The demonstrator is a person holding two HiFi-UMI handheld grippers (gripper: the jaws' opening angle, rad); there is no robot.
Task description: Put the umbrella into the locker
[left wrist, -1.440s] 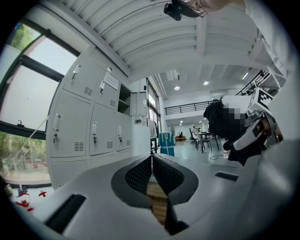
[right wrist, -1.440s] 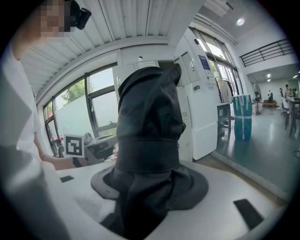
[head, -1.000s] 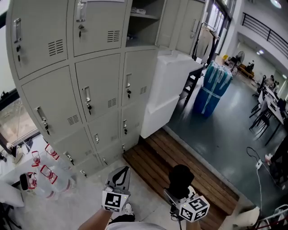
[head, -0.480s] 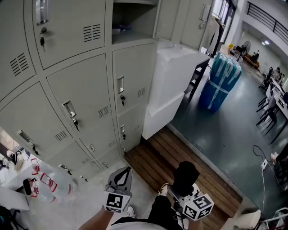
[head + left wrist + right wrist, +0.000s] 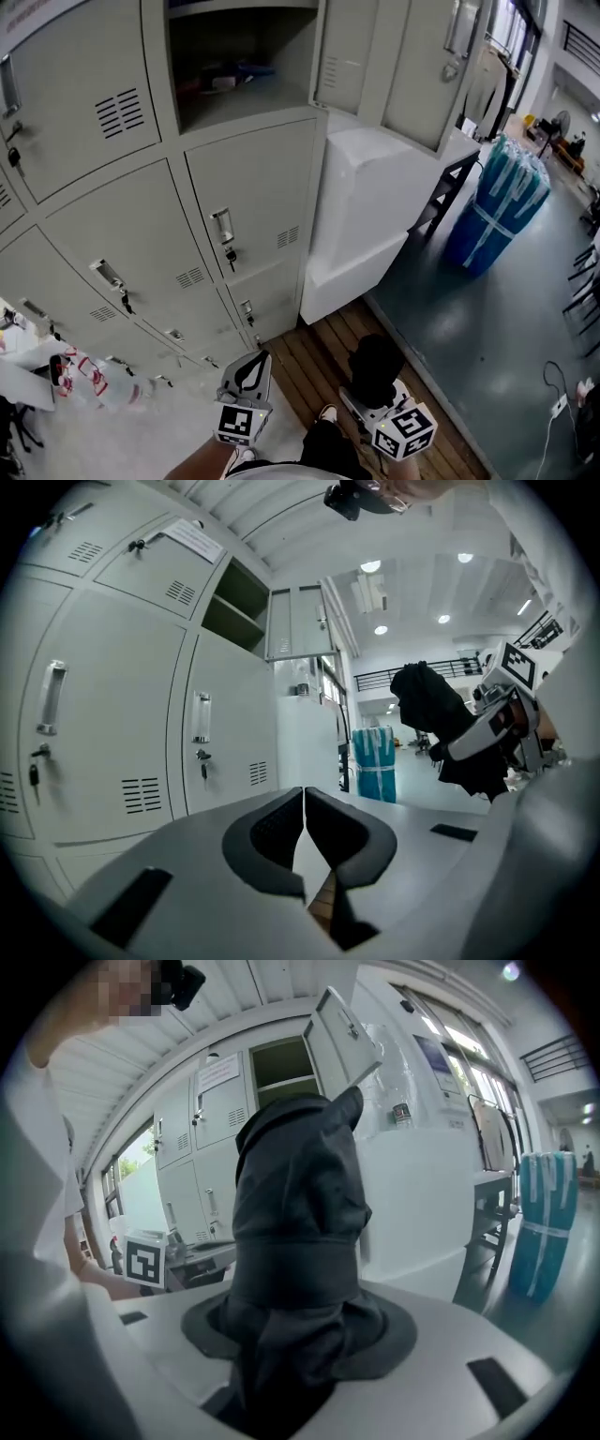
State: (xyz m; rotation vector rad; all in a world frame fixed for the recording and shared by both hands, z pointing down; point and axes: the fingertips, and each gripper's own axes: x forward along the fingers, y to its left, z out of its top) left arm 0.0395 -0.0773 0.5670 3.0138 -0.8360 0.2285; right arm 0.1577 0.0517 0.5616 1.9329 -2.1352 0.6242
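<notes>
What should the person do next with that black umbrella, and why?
Probably raise the right tongs toward the open locker compartment: they grip the folded umbrella, the compartment stands open higher up, and the left tongs are shut and empty.

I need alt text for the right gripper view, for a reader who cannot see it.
The right gripper is shut on a folded black fabric umbrella, which stands between its jaws and fills the middle of the picture. Behind it stands a wall of pale grey metal lockers, one upper compartment standing open.
</notes>
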